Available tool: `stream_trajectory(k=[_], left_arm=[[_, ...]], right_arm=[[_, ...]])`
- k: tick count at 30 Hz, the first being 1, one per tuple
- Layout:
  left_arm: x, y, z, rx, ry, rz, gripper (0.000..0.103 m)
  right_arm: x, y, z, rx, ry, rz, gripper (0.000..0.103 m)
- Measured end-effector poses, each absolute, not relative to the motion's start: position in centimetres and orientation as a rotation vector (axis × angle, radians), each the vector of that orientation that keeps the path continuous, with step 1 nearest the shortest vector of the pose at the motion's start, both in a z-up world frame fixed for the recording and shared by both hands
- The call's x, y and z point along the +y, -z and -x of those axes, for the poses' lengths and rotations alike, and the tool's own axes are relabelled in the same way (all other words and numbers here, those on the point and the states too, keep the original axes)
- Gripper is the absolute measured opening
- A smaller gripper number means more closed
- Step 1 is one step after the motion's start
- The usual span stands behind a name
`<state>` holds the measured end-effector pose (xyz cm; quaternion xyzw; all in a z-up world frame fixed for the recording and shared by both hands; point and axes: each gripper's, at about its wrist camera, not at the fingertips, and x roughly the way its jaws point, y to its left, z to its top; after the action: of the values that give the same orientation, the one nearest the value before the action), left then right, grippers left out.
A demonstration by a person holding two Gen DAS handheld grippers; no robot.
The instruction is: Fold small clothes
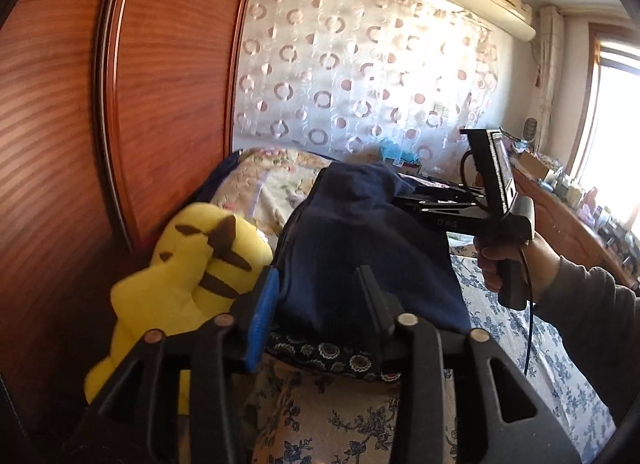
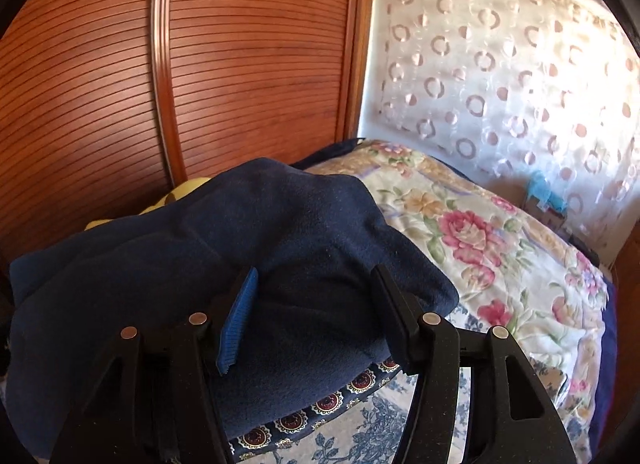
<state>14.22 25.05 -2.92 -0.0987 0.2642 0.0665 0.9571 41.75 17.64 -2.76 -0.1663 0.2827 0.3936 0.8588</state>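
Both grippers stand with their jaws spread wide and nothing between them: the left gripper [image 1: 316,284] hangs just over the near edge of the navy fleece garment [image 1: 360,232], and the right gripper [image 2: 316,288] hovers over the same garment [image 2: 224,248] from the right. Seen from the left wrist, the right gripper [image 1: 412,201] reaches in toward the cloth's far right side; whether its tips touch the fleece I cannot tell. The garment lies heaped on a dark, flower-bordered cloth [image 2: 320,408] over the blue floral bedsheet [image 1: 520,348], with a yellow plush toy [image 1: 192,264] at its left against the wooden wardrobe [image 1: 72,103] and a rose-patterned quilt [image 2: 480,240] beyond it to the right.

My guess is the piece is bunched and not yet laid flat (folds run every way). To do this well, each gripper should pinch a single layer at an outer edge or corner, not a thick wad, then draw apart evenly so the fleece spreads smooth before any fold. Fleece is soft and clings to itself; a shallow bite might slip off.
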Motion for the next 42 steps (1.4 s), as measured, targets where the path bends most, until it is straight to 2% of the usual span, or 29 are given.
stream_trajectory(k=[5, 19, 25, 35, 42], left_arm=[[24.3, 2.2, -13.5, 0.534, -0.134, 0.175, 0.048], [18.5, 0.4, -10.6, 0.512, -0.067, 0.096, 0.051], [14.8, 0.7, -9.4, 0.533, -0.022, 0.077, 0.051], [9.1, 2.0, -7.6, 0.578, 0.041, 0.065, 0.051], [6.1, 2.1, -6.9, 0.593, 0.126, 0.090, 0.051]], right_arm=[[16.6, 1.3, -39.2, 0.535, -0.782, 0.316, 0.059], [7.7, -1.9, -29.0, 0.527, -0.745, 0.222, 0.060], [3.1, -2.7, -24.2, 0.512, -0.704, 0.190, 0.065], [-4.4, -1.9, -16.9, 0.529, -0.577, 0.123, 0.085], [-9.5, -2.2, -12.7, 0.524, -0.463, 0.059, 0.088]])
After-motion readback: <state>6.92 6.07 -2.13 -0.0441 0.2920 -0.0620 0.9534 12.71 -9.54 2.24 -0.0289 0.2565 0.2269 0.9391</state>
